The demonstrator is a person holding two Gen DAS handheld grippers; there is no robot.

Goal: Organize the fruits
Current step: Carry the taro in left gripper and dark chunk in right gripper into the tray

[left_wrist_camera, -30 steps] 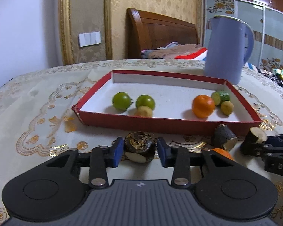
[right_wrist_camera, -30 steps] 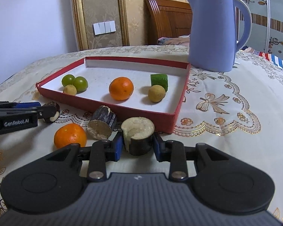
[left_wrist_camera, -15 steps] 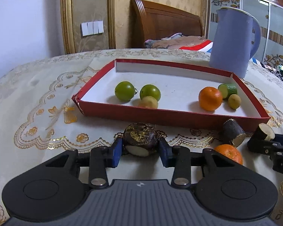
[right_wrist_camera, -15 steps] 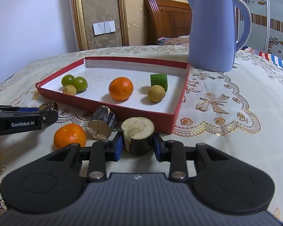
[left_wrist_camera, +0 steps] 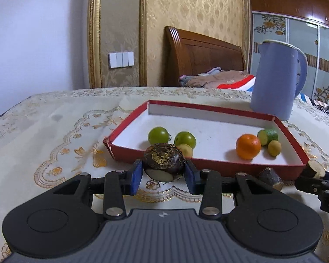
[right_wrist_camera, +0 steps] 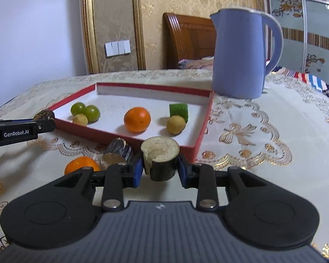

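A dark brown, flattened round fruit [left_wrist_camera: 163, 161] with a pale cut patch underneath sat clamped between blue pads, lifted in front of the near wall of the red tray [left_wrist_camera: 219, 168]. A short dark-skinned stub [right_wrist_camera: 160, 157] with a pale, notched cut face turned upward was pinched likewise, at the tray's near right corner. Inside the white-floored tray lay two green round fruits [right_wrist_camera: 85, 111] touching, a small yellowish one [right_wrist_camera: 80, 119] just in front of them, an orange [right_wrist_camera: 137, 119] near the middle, a green cut chunk [right_wrist_camera: 178, 110] and another yellowish ball [right_wrist_camera: 176, 124] against it. On the bench outside lay a second orange [right_wrist_camera: 82, 164] beside a dark cut piece [right_wrist_camera: 117, 153] on its side.
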